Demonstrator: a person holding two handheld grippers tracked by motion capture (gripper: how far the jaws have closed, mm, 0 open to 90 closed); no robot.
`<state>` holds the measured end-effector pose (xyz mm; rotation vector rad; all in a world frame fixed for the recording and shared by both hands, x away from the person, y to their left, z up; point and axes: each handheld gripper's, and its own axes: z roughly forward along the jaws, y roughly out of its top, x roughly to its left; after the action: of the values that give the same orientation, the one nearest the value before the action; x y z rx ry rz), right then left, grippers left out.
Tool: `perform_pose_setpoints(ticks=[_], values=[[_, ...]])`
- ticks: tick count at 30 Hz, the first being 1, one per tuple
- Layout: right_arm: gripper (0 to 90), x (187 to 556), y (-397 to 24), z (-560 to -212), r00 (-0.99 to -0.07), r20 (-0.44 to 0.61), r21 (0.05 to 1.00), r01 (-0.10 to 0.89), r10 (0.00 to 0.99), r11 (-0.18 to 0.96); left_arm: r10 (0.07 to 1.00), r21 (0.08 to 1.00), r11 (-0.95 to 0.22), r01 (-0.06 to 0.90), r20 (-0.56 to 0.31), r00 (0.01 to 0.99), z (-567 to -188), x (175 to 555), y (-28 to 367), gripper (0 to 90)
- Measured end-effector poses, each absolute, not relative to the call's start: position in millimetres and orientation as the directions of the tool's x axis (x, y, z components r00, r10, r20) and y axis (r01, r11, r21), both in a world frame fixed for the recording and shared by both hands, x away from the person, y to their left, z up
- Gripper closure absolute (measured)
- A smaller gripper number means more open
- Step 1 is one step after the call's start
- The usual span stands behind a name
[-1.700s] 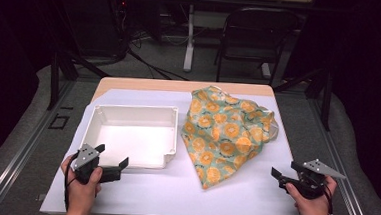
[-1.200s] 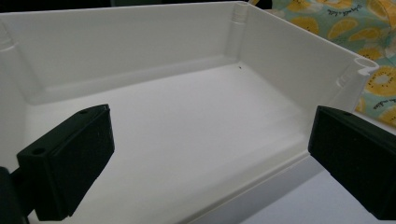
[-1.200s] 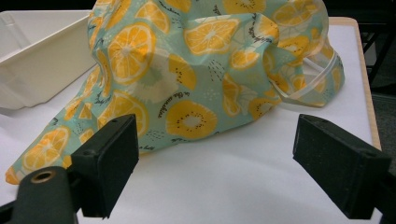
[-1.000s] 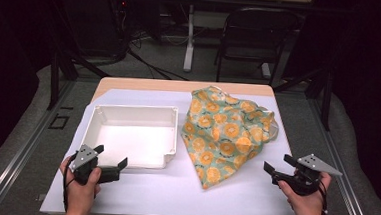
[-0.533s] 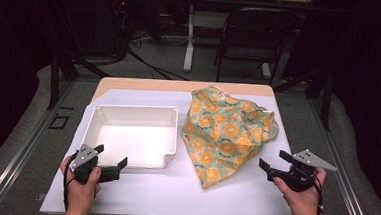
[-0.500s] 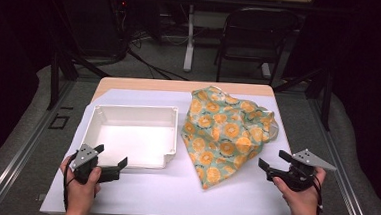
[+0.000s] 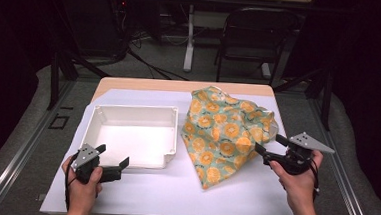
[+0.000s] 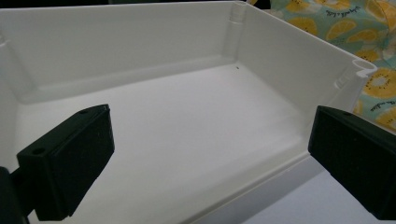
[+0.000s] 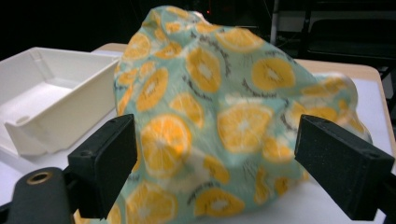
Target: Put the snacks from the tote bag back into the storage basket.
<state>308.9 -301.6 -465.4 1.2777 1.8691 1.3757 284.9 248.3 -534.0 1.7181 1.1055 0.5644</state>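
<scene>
The right gripper (image 7: pixel 267 147) is hovering with its jaws spread wide at the near right edge of the crumpled green cloth printed with orange slices (image 7: pixel 224 132), which is lying on the white table cover (image 7: pixel 173 191) just beside the empty white plastic tray (image 7: pixel 132 134). The left gripper (image 7: pixel 112 164), jaws also apart, is waiting at the tray's near rim. The grab should probably take a raised fold (not the flat hem), pinching deep before lifting.

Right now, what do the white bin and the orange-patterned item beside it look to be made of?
The white bin looks like moulded plastic: smooth, slightly glossy walls with ribbed corners. The orange-patterned item looks like thin woven fabric, matte, lying in soft crumpled folds with a printed citrus-slice pattern; the exact fibre can't be told.
</scene>
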Motion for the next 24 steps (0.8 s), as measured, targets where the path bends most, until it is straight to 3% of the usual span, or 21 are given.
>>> perform_pose_setpoints(ticks=[10, 15, 24], values=[[14.1, 341.8, -265.5, -454.6, -0.486, 0.144, 0.918, 0.39, 0.862, 0.067, 0.865, 0.909, -0.105, 0.403, -0.116, 0.488, -530.7, 284.4, 243.3, 0.4], [18.2, 361.7, -248.6, -453.4, -0.459, 0.15, 0.908, 0.414, 0.876, 0.061, 0.859, 0.911, -0.107, 0.398, -0.116, 0.498, -528.0, 286.2, 236.7, 0.5], [43.4, 390.6, -234.8, -462.1, -0.4, 0.223, 0.859, 0.512, 0.889, 0.015, 0.862, 0.911, -0.089, 0.403, -0.133, 0.489, -516.7, 285.9, 226.1, 3.2]])
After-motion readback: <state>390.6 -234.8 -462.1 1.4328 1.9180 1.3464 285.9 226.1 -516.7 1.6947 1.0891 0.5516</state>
